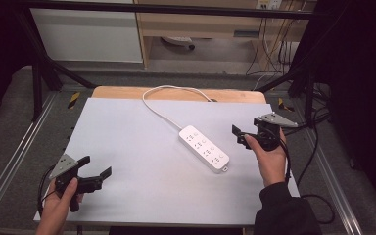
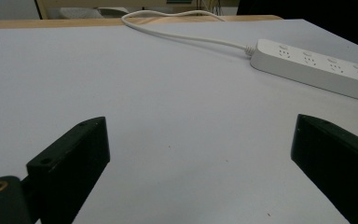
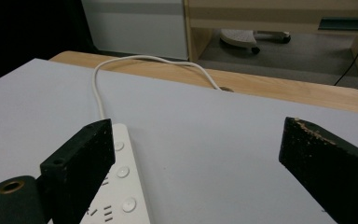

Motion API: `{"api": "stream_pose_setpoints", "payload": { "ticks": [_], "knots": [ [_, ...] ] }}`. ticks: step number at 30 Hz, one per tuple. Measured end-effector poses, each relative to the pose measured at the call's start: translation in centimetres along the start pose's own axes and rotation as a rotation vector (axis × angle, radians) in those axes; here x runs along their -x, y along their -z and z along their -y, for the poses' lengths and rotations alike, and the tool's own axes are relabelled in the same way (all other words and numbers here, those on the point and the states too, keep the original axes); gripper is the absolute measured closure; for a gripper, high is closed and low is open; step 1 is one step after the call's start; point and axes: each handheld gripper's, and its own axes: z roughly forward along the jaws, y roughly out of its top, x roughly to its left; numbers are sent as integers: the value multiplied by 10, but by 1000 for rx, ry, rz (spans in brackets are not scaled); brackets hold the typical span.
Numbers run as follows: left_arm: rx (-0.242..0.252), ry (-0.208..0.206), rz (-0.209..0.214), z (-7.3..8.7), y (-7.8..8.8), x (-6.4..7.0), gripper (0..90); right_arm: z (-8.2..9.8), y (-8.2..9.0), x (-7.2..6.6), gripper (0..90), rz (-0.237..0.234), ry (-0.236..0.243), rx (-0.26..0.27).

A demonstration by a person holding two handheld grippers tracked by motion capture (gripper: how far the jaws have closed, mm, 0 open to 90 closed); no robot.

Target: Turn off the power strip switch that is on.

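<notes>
White power strip (image 1: pixel 204 148): 1 | left gripper (image 1: pixel 94 172): fingers spread | right gripper (image 1: pixel 240 135): fingers spread | table (image 1: pixel 127 142): 1

Wooden table (image 1: pixel 127 92), white sheet (image 1: pixel 127 147), power strip (image 1: pixel 204 148)

White power strip (image 1: pixel 204 148) lies between left gripper (image 1: pixel 97 173) and right gripper (image 1: pixel 239 135).

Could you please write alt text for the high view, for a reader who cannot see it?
A white power strip lies on a pale table, its cord looping to the far edge. A person holds the open left claw and right claw on either side.
</notes>
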Motion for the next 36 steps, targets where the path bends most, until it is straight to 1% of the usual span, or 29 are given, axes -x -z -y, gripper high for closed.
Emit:
{"api": "stream_pose_setpoints", "payload": {
  "ticks": [2, 6, 7, 8, 9, 10, 11, 12, 15, 16, 17, 18, 19, 20, 21, 22, 23, 28, 29, 30, 31, 33, 35, 36],
  "knots": [
    [0, -1, -1, 0, 0, 0, 41, 1, -5, -3, 118, -4, 5, 1],
    [3, -1, -1, 0, 0, 0, 41, 2, -14, -8, 212, -15, 22, 14],
    [4, 0, 0, 0, 0, 0, 41, 2, -18, -11, 268, -24, 24, 25],
    [4, 0, 0, 0, 0, -1, 41, 2, -20, -12, 295, -23, 19, 23],
    [3, 0, 0, 0, 0, -1, 41, 2, -22, -13, 348, -22, 14, 17],
    [2, 0, -1, 0, 0, -1, 41, 2, -22, -13, 348, -22, 14, 17],
    [2, 0, 0, 0, 0, -1, 42, 3, -27, -14, 417, 1, 10, -7],
    [2, -1, 0, 0, 0, -1, 42, 3, -27, -14, 417, 1, 10, -7],
    [2, -1, 1, 0, 0, -1, 42, 4, -32, -16, 488, -7, 17, -15],
    [1, -1, 1, 0, 0, -1, 42, 4, -34, -16, 514, -14, 13, -16],
    [2, 0, 1, 0, 0, -1, 42, 5, -37, -17, 584, -28, 15, -25],
    [2, 0, 1, 0, 0, -1, 42, 6, -38, -17, 603, -34, 10, -27],
    [2, 0, 1, 0, 0, -1, 42, 6, -38, -17, 603, -34, 10, -27],
    [2, 0, 1, 0, 0, -1, 42, 6, -39, -17, 623, -36, 8, -25],
    [0, 0, 3, 0, 0, -1, 42, 7, -41, -17, 663, -35, 11, -20],
    [2, 1, 3, 0, 0, -1, 42, 7, -41, -17, 663, -35, 11, -20],
    [0, 1, 1, 0, 0, -1, 42, 7, -42, -17, 688, -39, 9, -16],
    [2, 2, 3, 0, 0, -1, 43, 9, -48, -19, 791, -60, 18, -31],
    [2, 2, 3, 0, 0, -1, 43, 9, -48, -19, 791, -60, 18, -31],
    [0, 2, 2, 0, 0, -1, 43, 10, -49, -19, 810, -62, 20, -31],
    [0, 2, 1, 0, 0, -1, 43, 10, -51, -21, 835, -71, 27, -41],
    [-1, 4, 2, 0, 0, -1, 43, 11, -53, -22, 846, -76, 30, -43],
    [-1, 4, 1, 0, 0, -1, 43, 12, -57, -24, 871, -85, 31, -58],
    [-1, 4, 1, 0, 0, -1, 43, 14, -61, -25, 890, -91, 31, -74]
  ]
}}
